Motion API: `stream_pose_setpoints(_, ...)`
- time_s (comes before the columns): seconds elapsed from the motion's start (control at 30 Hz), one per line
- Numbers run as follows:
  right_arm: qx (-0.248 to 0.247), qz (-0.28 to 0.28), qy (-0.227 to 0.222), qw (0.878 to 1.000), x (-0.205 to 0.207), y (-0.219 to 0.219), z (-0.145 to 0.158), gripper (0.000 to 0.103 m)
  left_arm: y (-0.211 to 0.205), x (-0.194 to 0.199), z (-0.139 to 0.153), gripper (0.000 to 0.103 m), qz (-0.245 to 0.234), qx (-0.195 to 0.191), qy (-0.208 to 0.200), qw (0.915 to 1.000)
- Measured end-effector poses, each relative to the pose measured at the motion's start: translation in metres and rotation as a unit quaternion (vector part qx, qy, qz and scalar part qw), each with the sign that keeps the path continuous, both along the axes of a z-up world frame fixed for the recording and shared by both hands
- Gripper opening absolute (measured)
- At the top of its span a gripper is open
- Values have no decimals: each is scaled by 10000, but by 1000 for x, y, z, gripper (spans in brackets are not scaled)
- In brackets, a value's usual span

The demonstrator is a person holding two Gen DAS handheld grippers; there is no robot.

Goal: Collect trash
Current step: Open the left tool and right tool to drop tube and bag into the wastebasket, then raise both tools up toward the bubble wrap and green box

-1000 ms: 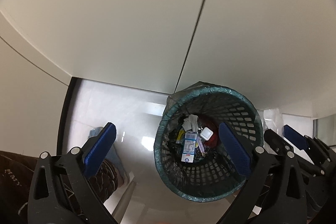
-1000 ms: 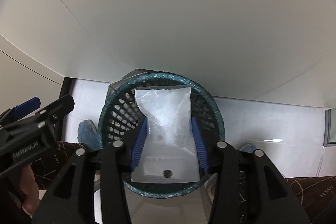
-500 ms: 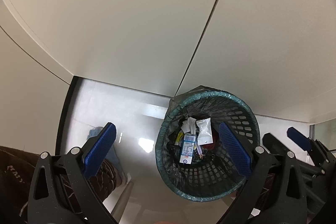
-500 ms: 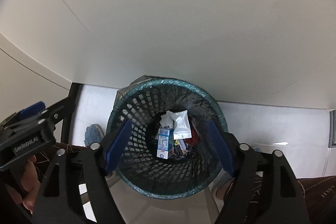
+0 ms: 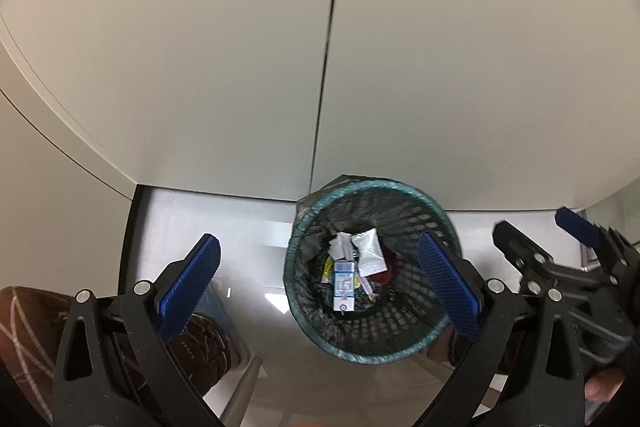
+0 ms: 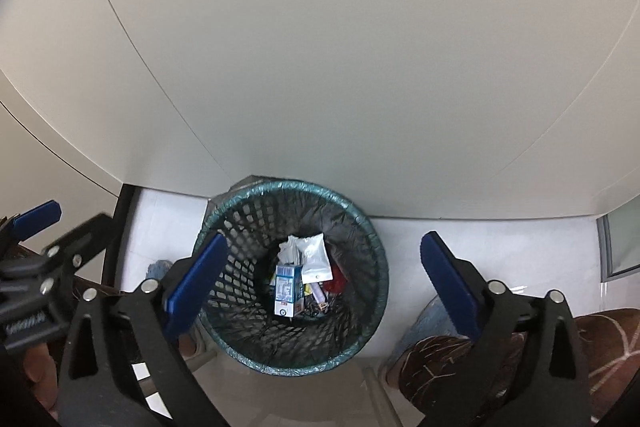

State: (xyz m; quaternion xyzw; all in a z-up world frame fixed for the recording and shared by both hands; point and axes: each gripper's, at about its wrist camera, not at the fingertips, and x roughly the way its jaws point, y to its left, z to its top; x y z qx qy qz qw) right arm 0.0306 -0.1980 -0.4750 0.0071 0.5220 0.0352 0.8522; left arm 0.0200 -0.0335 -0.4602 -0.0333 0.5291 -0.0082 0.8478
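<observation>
Dropped from the just-spread right gripper [image 6: 320,279] jaws, pouch [image 6: 316,259] lies in bin [image 6: 372,267]; left gripper [image 5: 320,283] spread.

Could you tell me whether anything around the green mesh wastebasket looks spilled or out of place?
Nothing stands out. The green mesh wastebasket stands upright, and the clear plastic pouch and blue-and-white carton lie inside it.

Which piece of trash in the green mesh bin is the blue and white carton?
The blue and white printed carton lies lowest in the picture among the trash in the green mesh bin, just below the clear plastic pouch; it alone is box-shaped.
</observation>
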Motion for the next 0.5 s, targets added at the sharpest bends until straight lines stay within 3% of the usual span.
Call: stream_pose_setpoints(0.5,253,-20,-375,9990,-39,-23,93,95,9,-47,97,97,-247,-125,-482,9985)
